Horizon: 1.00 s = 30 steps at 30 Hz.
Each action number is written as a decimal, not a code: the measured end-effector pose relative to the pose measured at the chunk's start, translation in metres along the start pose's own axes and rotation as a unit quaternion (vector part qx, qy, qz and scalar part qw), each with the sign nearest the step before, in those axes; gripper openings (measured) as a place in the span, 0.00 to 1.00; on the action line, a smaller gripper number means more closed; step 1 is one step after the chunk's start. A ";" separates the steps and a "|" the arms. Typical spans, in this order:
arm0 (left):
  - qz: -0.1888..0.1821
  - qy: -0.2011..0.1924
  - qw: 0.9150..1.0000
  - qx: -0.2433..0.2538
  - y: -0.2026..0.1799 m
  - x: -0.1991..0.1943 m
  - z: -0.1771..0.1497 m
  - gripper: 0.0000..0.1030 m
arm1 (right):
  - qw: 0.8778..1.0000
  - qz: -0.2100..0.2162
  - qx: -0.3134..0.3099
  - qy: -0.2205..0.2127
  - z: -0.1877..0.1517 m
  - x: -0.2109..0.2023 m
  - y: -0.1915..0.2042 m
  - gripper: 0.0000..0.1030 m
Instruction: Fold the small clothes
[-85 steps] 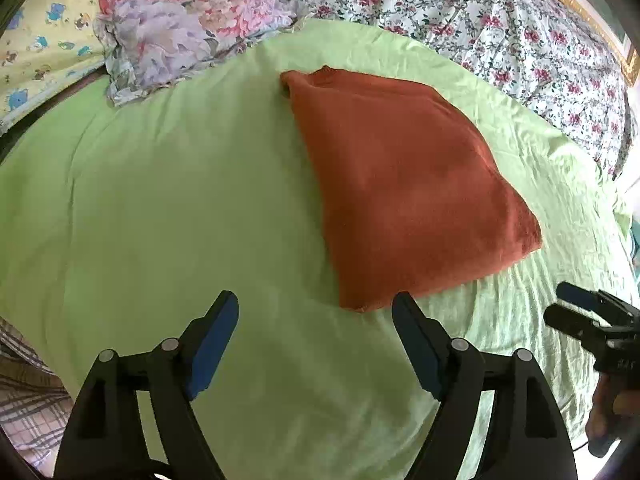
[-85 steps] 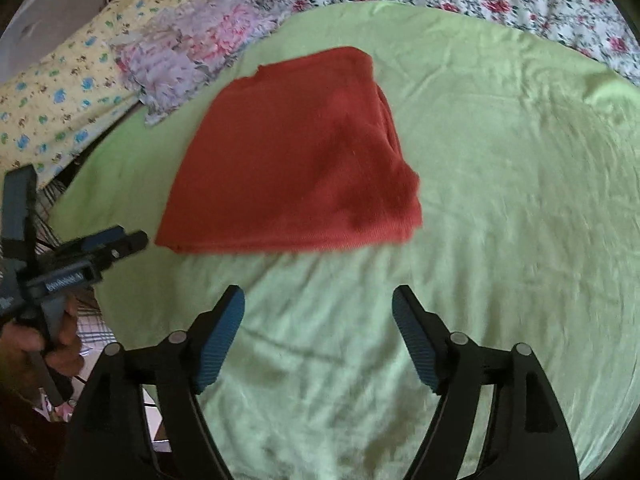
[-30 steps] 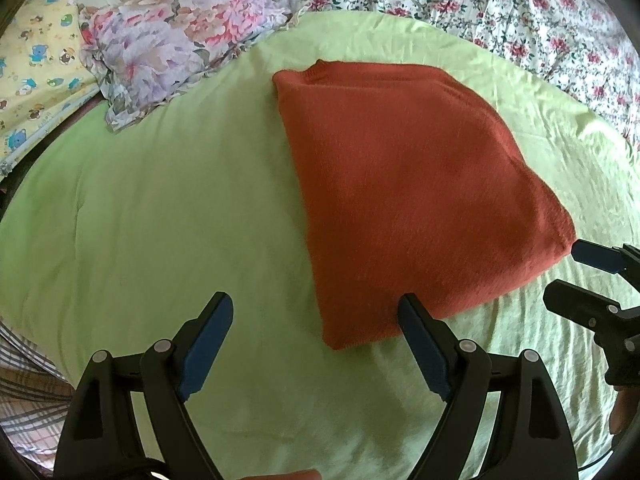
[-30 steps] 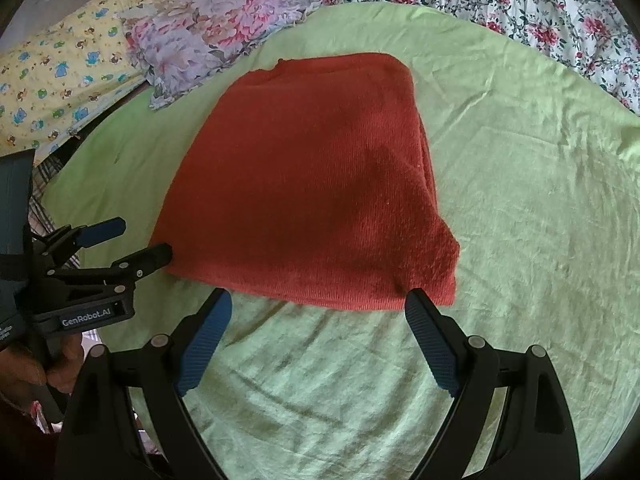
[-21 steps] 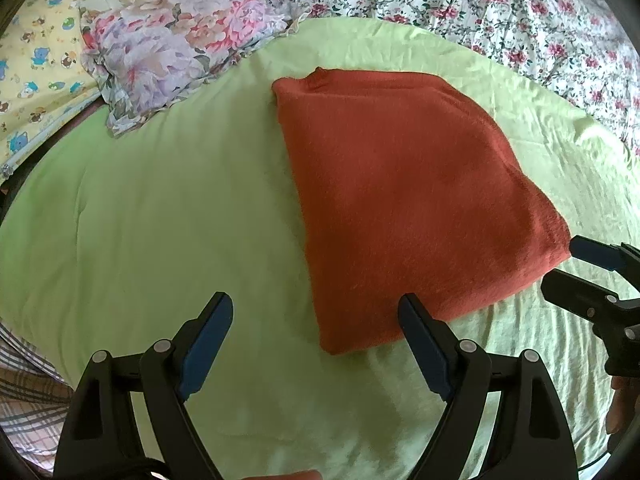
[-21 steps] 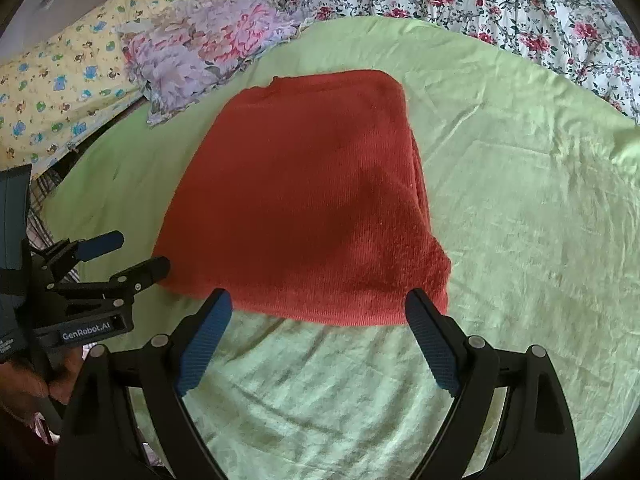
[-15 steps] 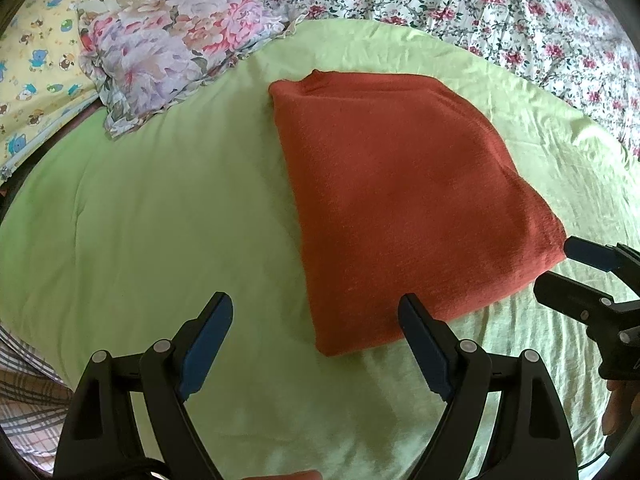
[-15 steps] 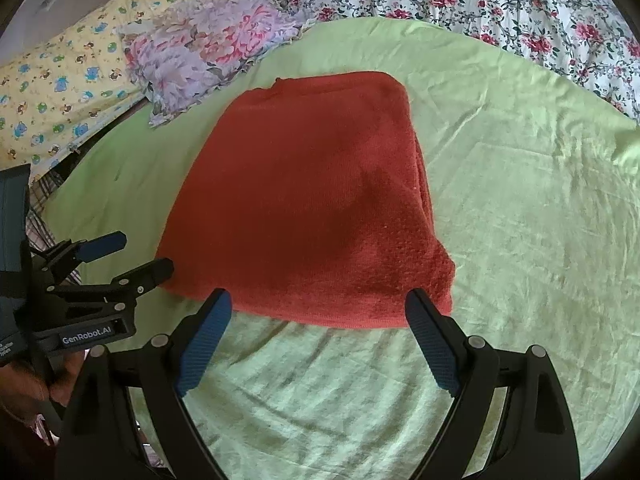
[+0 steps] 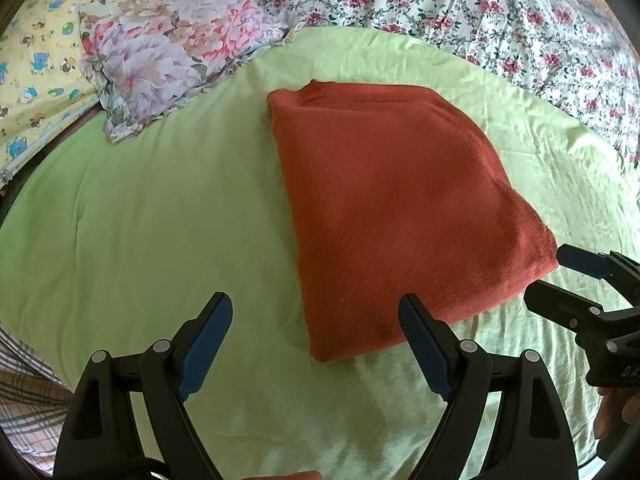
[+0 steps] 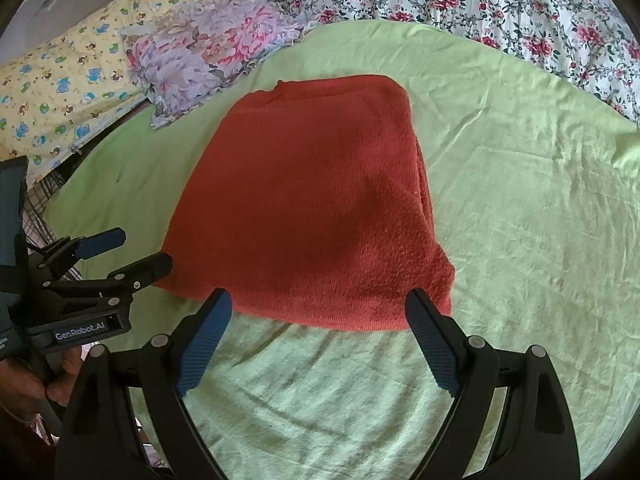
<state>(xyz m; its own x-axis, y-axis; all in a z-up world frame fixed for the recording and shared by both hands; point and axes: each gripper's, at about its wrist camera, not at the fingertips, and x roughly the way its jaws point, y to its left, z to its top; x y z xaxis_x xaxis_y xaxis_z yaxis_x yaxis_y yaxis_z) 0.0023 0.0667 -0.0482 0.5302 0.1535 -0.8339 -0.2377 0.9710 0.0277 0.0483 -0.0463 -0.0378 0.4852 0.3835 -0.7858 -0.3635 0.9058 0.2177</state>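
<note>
Over the last few seconds both claws have closed in on the rust-red garment [image 9: 400, 216], which lies already folded into a thick rectangle on the green sheet [image 9: 152, 208] of the bed, below the flowered pillow [image 9: 168, 48]. The left claw [image 9: 316, 344] is spread wide and holds nothing, its fingers straddling the garment's near left corner. The right claw [image 10: 318, 340] is likewise spread and empty, its two blue pads [image 10: 206, 336] now sitting right at the near hem, where a moment ago there was a strip of bare sheet between them and the cloth. In the left view the right claw [image 9: 560, 280] shows beside the near right corner. That advance suggests a two-corner pickup of the near edge, probably for one more fold toward the pillow.
</note>
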 end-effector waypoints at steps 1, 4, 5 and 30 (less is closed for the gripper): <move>-0.001 -0.001 1.000 -0.001 0.000 -0.001 0.001 0.83 | 1.000 0.000 0.000 -0.001 0.000 0.000 0.000 0.86; -0.001 -0.004 1.000 0.000 -0.001 -0.003 0.002 0.84 | 1.000 0.000 0.000 -0.002 0.001 -0.001 -0.001 0.86; -0.002 -0.004 1.000 -0.001 -0.001 -0.003 0.002 0.84 | 1.000 0.000 0.000 -0.002 0.001 -0.001 -0.001 0.86; -0.007 -0.013 1.000 -0.007 -0.003 -0.006 0.009 0.85 | 1.000 -0.008 0.012 -0.019 0.004 -0.007 -0.006 0.86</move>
<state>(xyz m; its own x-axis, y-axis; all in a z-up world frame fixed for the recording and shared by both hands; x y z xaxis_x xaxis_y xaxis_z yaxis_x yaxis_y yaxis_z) 0.0069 0.0641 -0.0381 0.5539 0.1451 -0.8198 -0.2418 0.9703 0.0084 0.0501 -0.0541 -0.0311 0.5209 0.3753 -0.7667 -0.3369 0.9156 0.2193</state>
